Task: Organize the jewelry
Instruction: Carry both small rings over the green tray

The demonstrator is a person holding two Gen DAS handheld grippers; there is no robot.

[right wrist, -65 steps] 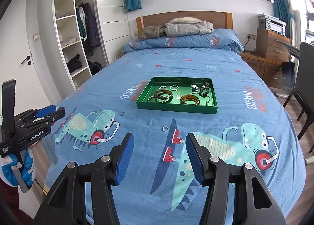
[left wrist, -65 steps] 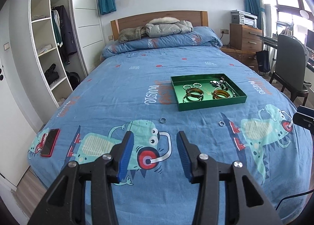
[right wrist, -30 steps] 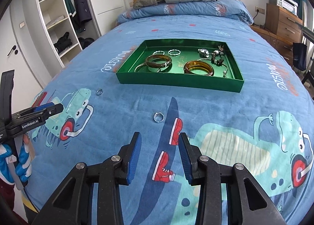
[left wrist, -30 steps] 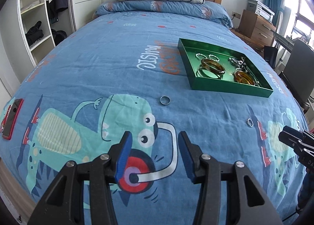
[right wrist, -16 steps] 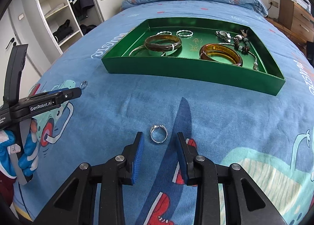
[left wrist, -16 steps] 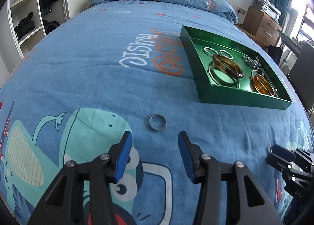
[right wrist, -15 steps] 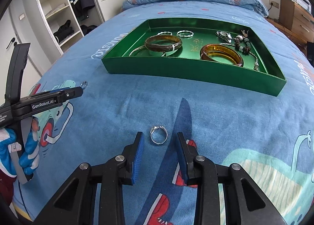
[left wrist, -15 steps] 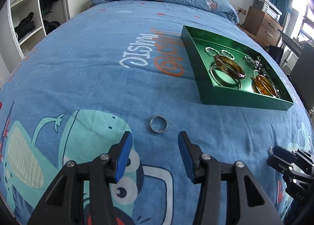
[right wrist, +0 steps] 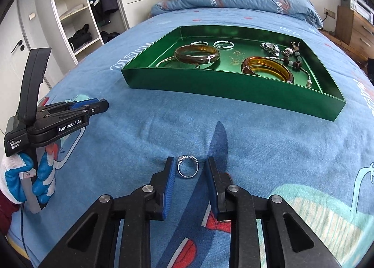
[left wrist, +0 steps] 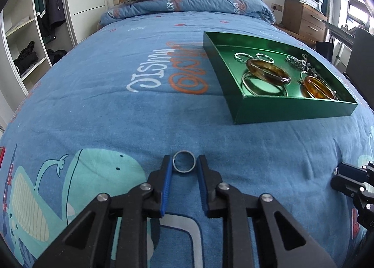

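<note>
The left gripper (left wrist: 184,165) is closing around a plain grey ring (left wrist: 184,161) that lies flat on the blue bedspread (left wrist: 116,104); the pads look almost at its rim, not yet pressing. The right gripper (right wrist: 188,167) is also closing, with a silver ring (right wrist: 188,166) between its jaws, gaps on both sides. Both rings are probably light, hard and slippery, so pinch across the outer band. The green tray (right wrist: 233,89) waits beyond.
</note>
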